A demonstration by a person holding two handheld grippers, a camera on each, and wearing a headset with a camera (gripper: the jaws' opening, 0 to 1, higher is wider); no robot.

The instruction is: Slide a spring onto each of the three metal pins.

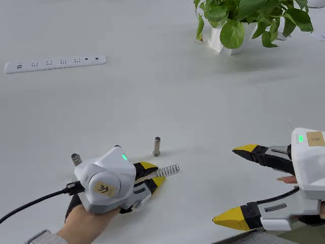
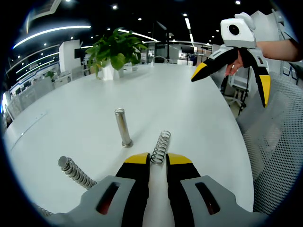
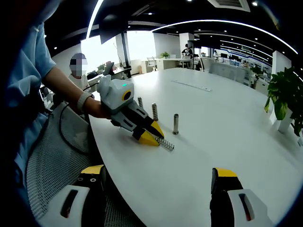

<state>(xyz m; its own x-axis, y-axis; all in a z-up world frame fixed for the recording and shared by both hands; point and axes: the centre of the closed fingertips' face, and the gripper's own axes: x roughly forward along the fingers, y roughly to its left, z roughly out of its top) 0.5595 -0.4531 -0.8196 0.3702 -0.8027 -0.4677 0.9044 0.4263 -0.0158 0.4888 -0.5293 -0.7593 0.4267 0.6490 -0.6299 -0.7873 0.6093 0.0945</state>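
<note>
The left gripper [image 1: 152,174] has its yellow-tipped jaws clamped on the near end of a small coiled steel spring [image 1: 168,170]. Most of the coil juts free to the right, probably so its open end can be tipped over a pin. The bare upright silver metal pin [image 1: 157,146] stands just beyond. To the left, a second pin [image 1: 76,159] already wears a spring (2 seem left to do). The right gripper [image 1: 226,184], jaws wide apart, hangs well right, clear of the work on the white table [image 1: 152,91].
</note>
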